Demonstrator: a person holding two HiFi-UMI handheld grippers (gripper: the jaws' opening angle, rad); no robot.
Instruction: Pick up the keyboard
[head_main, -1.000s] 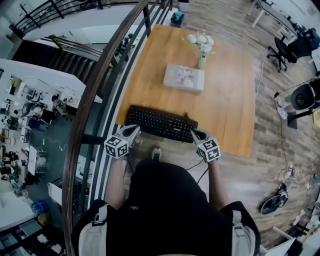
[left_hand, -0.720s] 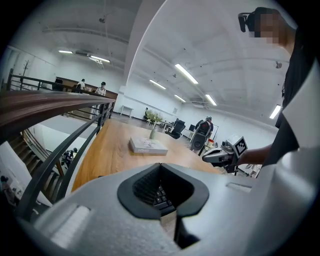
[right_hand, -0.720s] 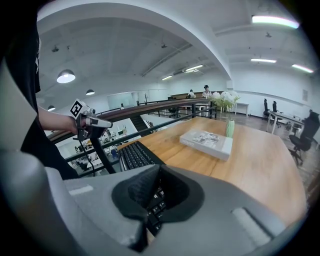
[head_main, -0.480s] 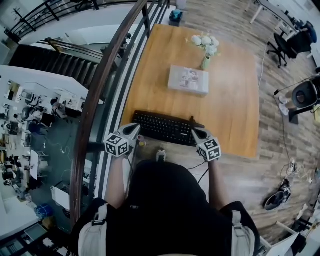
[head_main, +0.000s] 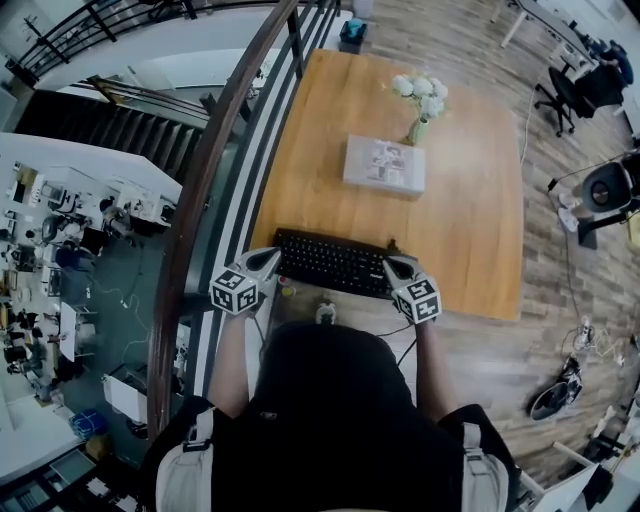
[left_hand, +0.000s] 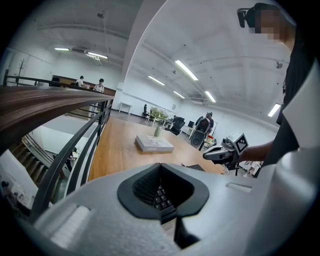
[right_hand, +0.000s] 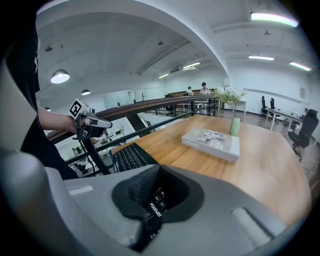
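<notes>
Both tongs are sitting with jaws together: left gripper (head_main: 268, 262) at the left end of the keyboard (head_main: 335, 262), right gripper (head_main: 393, 266) at the right end. One gripper per end is probably setting up a balanced two-handed lift, though no view is showing a firm clamp on it. The keyboard is lying flat along the near edge of the wooden table (head_main: 470, 230), looking long, thin, black and rigid, with keys facing up.
</notes>
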